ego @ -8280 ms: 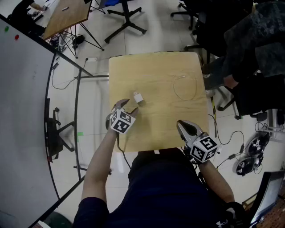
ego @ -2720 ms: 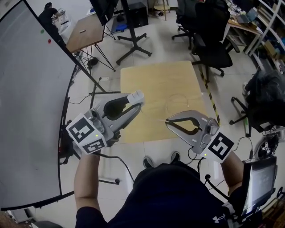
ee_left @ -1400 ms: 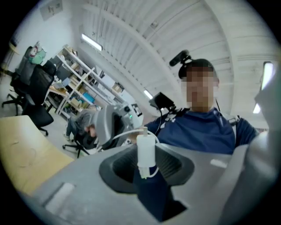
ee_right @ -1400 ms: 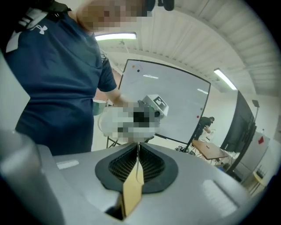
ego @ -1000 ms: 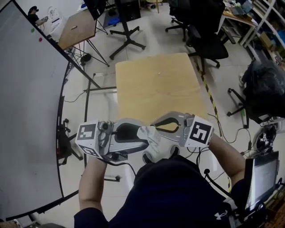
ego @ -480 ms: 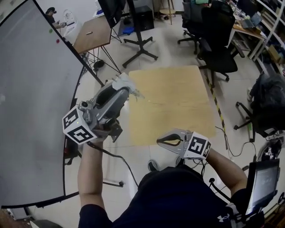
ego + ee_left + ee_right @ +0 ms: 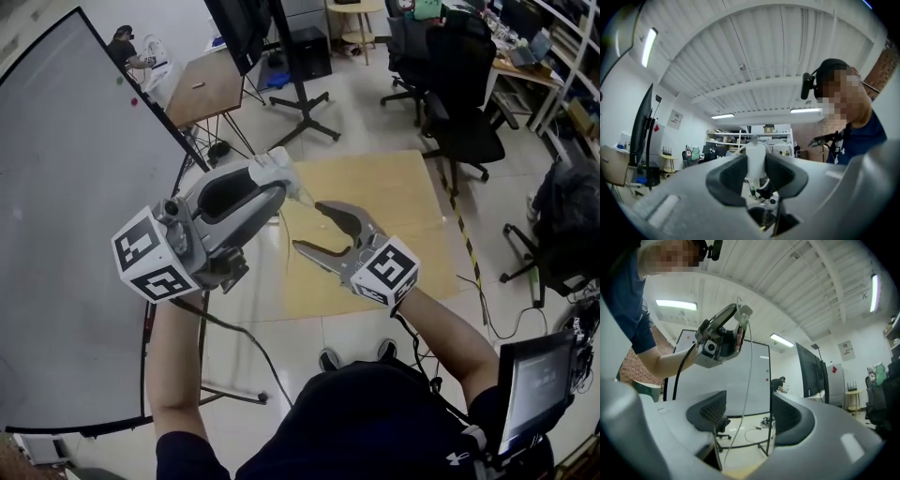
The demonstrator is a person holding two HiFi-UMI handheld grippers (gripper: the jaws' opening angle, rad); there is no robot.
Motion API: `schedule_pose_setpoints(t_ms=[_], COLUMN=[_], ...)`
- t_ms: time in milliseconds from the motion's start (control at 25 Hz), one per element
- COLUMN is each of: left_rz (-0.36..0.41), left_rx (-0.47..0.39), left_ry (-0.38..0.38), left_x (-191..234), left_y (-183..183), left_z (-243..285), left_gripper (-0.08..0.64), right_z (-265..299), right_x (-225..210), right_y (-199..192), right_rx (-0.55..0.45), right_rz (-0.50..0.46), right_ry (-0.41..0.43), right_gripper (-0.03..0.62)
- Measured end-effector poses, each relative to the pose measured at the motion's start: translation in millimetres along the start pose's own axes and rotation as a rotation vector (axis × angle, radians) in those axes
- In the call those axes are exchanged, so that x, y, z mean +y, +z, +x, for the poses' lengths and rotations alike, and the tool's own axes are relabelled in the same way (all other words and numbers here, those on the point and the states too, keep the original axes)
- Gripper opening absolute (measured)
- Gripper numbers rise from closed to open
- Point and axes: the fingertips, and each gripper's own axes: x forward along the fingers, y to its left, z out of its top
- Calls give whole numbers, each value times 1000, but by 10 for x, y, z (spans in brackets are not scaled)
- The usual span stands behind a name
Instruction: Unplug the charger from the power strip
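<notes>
My left gripper (image 7: pixel 279 174) is raised above the floor, shut on a small white charger (image 7: pixel 278 163). In the left gripper view the charger (image 7: pixel 756 157) stands upright, pinched between the dark pads of the left gripper (image 7: pixel 757 165). A thin white cable (image 7: pixel 284 246) hangs down from it. My right gripper (image 7: pixel 309 227) is just right of the cable, its jaws opening wide. In the right gripper view the cable (image 7: pixel 749 371) drops between the spread jaws of the right gripper (image 7: pixel 749 416), and no pad presses on it. No power strip is in view.
A wooden table (image 7: pixel 412 216) stands below the grippers. A large whiteboard (image 7: pixel 66 187) fills the left. Black office chairs (image 7: pixel 459 103) stand at the back right, a small wooden table (image 7: pixel 211 89) and a stand's base (image 7: pixel 305 108) at the back.
The right gripper has come up from near my body towards the left gripper and its jaws have spread apart. The left gripper has risen slightly and rolled, still holding the charger.
</notes>
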Motion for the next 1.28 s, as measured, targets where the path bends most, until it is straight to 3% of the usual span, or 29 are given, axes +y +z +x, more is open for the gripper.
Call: schedule_pose_setpoints(t_ms=[120, 240, 360, 440, 560, 680, 960, 1280], left_rz=[35, 42, 66, 80, 89, 85, 78, 63], left_rx=[32, 50, 64, 64, 52, 43, 56, 58], left_ry=[-28, -72, -77, -64, -49, -59, -85, -88], left_x=[-93, -163, -192, -176, -166, -158, -111, -96], left_y=[109, 308, 424, 483, 510, 515, 479, 455], left_z=[36, 113, 91, 39, -21, -20, 63, 43], left_gripper=[124, 124, 124, 124, 124, 124, 124, 124], right_z=[246, 382, 292, 175, 33, 51, 372, 416], right_x=[125, 105, 106, 145, 230, 166, -23, -67], right_y=[368, 534, 468, 390, 307, 269, 168, -28], right_rx=[-109, -121, -90, -63, -40, -25, 2, 40], right_rz=[59, 53, 23, 30, 23, 30, 231, 261], right_ry=[61, 67, 87, 133, 181, 150, 137, 114], right_gripper=[325, 334, 173, 169, 74, 123, 167, 138])
